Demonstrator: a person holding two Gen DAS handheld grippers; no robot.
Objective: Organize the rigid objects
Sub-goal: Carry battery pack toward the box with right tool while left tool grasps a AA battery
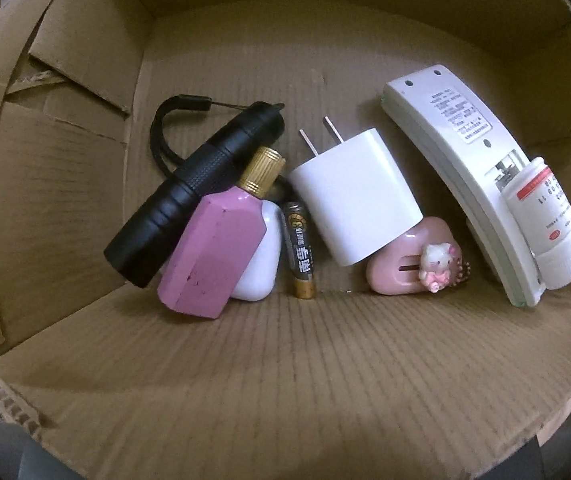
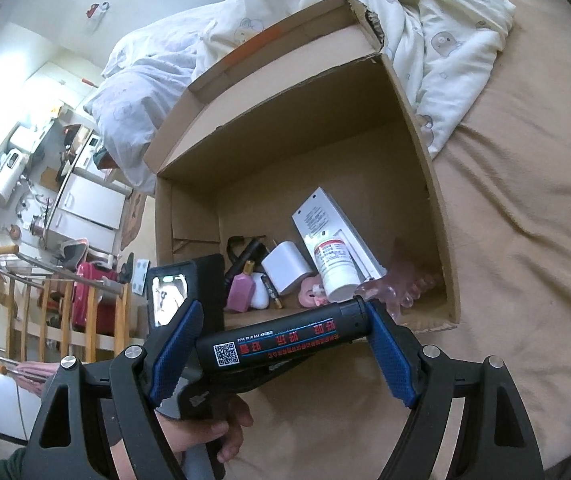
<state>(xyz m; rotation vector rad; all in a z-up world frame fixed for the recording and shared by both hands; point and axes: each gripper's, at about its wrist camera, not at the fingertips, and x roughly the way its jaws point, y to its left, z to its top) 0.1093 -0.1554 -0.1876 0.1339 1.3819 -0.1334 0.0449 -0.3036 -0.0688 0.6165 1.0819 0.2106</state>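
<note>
Right gripper (image 2: 281,344) is clamping a black cylinder (image 2: 285,340) endwise above the cardboard box's (image 2: 425,160) near edge; flashlight (image 1: 197,196), charger (image 1: 355,196) and remote (image 1: 461,176) are crowding its near wall. Left gripper's jaws cannot be judged.

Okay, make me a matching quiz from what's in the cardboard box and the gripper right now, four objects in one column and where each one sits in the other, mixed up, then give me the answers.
Objects
1. black flashlight
2. white charger plug
3. AAA battery
4. black lighter

Places
A. standing between the pink bottle and the charger
B. held between the right gripper fingers, above the box's near edge
C. leaning on the pink heart-shaped piece
D. leftmost in the row, resting across the pink bottle

Pairs: 1-D, 2-C, 3-A, 4-B
</note>
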